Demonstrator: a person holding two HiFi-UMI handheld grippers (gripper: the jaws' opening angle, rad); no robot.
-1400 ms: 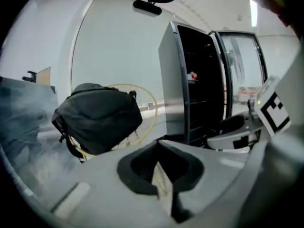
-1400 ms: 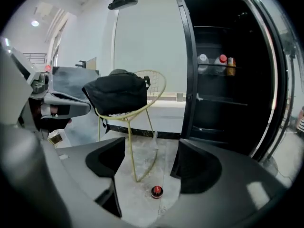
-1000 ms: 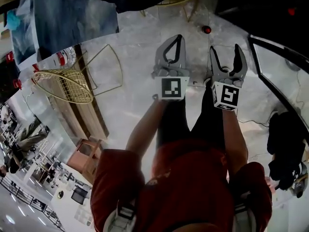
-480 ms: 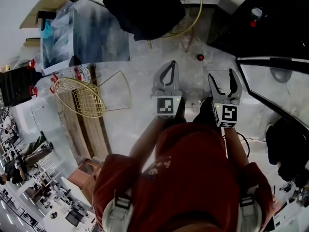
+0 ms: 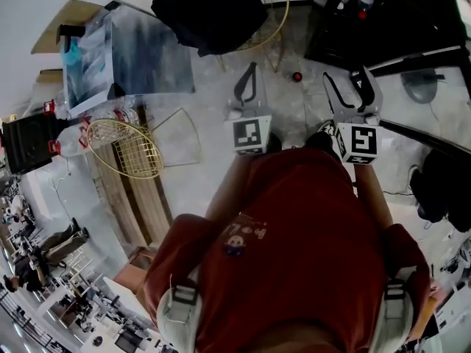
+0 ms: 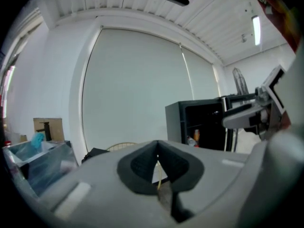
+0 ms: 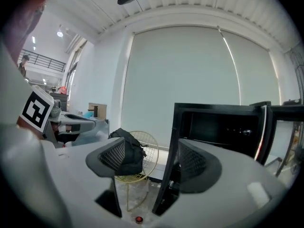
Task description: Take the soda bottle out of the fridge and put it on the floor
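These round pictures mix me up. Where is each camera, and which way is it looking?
Head view: on the person's head, looking steeply down at the floor; shows the red shirt, the left gripper and the right gripper.
Left gripper view: rides on that gripper, looking across the room at the fridge; shows its own jaws, shut.
Right gripper view: rides on that gripper, facing the fridge and a black bag on a wire chair; shows its own jaws, apart.
Shared: all three see the fridge.
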